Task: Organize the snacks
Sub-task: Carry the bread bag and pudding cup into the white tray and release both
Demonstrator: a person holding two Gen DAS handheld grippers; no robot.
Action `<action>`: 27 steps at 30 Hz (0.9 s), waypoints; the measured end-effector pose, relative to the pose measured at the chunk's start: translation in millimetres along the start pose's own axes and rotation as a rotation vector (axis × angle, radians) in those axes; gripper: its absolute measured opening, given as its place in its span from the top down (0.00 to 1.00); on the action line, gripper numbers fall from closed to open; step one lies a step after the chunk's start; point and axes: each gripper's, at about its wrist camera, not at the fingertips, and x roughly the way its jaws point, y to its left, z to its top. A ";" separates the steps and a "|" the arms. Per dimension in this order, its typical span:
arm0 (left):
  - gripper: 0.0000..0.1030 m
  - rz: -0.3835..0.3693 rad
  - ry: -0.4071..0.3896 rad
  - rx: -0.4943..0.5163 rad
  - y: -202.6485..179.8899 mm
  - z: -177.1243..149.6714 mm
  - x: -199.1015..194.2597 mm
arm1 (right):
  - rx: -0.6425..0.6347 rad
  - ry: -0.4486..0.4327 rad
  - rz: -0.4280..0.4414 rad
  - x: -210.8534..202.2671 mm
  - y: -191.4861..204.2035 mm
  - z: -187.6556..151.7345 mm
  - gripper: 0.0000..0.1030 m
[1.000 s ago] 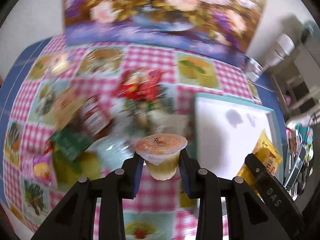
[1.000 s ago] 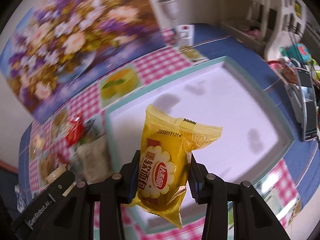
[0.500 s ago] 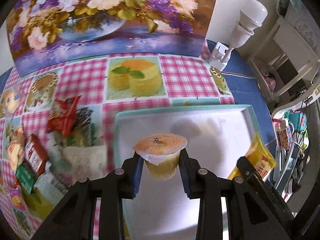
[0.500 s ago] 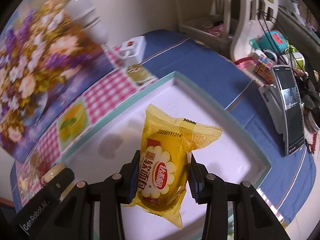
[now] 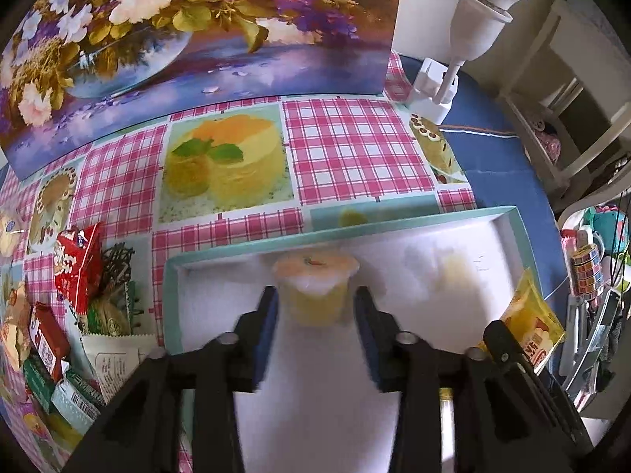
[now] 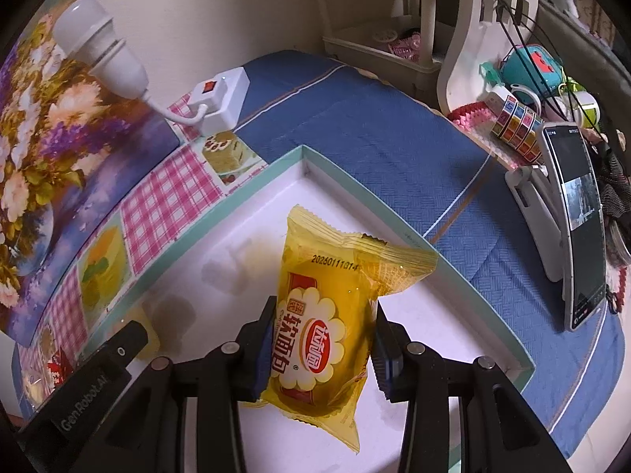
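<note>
left tongs (image 5: 315, 307) just widening, free of jelly cup (image 5: 315, 289); right tongs (image 6: 321, 339) clamp bread packet (image 6: 327, 315).

1. A small clear plastic jelly cup (image 5: 315, 293) with yellow filling and a peach foil lid stands upright and blurred over the far part of the tray floor.
2. A shiny yellow plastic bread packet (image 6: 329, 327) with a red oval logo on a white flower shape stands on end above the tray.
3. A shallow rectangular white tray with a teal rim (image 6: 398, 218) lies flat.
4. A heap of red, green and white snack packets (image 5: 75, 315) lies left of the tray.
</note>
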 end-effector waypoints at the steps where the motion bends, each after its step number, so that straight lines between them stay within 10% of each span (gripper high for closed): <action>1: 0.46 -0.001 -0.007 -0.003 0.4 0.4 -1.2 | 0.000 0.002 0.002 0.5 -0.3 0.3 0.57; 16: 0.22 0.029 -0.047 -0.064 21.6 4.0 -22.1 | -0.020 0.018 0.056 -0.6 4.3 1.1 0.42; 27: 0.15 0.128 -0.153 -0.158 58.1 -15.1 -41.3 | -0.042 -0.016 0.121 -15.9 8.4 -3.5 0.00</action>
